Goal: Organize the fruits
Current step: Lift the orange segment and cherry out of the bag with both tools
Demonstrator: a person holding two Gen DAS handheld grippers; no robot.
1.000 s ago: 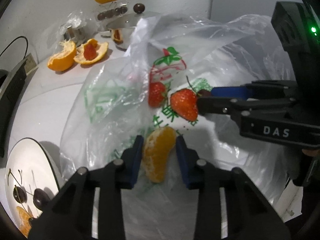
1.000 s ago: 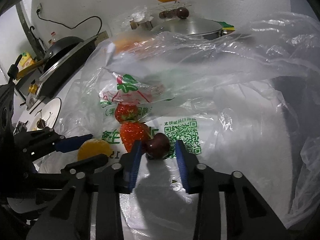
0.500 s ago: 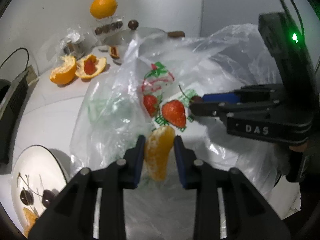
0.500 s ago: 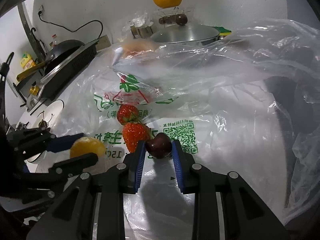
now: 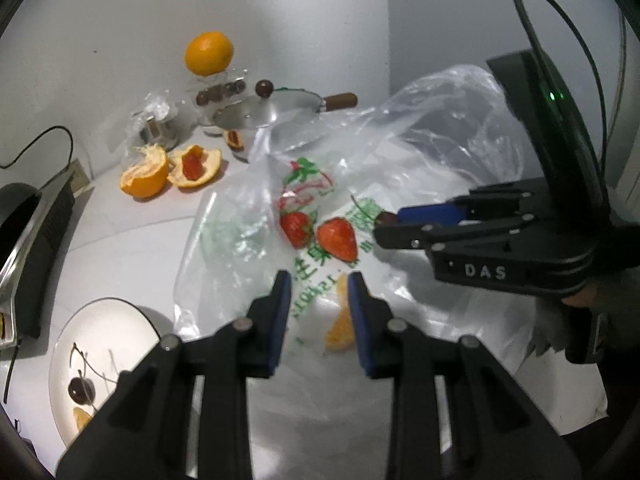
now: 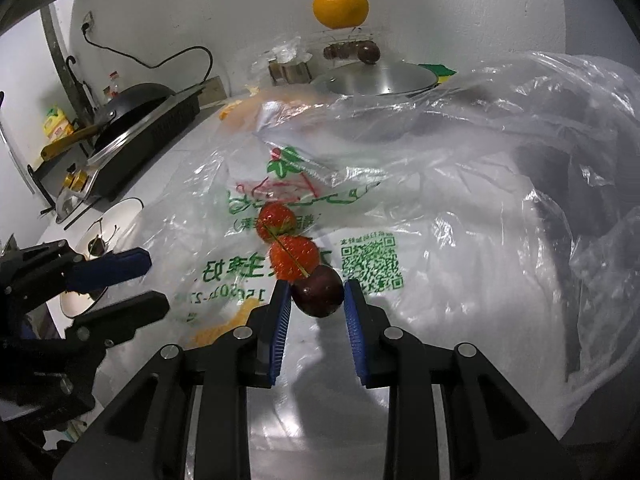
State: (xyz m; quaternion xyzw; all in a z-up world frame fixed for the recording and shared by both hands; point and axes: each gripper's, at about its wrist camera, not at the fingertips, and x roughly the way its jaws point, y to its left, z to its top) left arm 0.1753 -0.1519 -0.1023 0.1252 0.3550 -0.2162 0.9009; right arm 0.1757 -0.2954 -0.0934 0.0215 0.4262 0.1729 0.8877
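Far centre: steel pot lid point(image 5: 264, 110) with dark round knob point(image 5: 264, 88); wooden handle point(image 5: 340, 100) projecting to its right. Left edge: black stove point(image 6: 148, 120) carrying a dark pan point(image 6: 132, 100) with yellowish handle. Black cable point(image 6: 152, 60) runs up the white wall to a socket point(image 6: 88, 22). Crumpled clear wrapper point(image 5: 156, 110) far left of the lid.

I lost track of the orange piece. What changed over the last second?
The left gripper opened and let go of the orange segment, which now lies on the plastic bag by its right finger. The right gripper is still closed on the cherry; the two strawberries have not moved.
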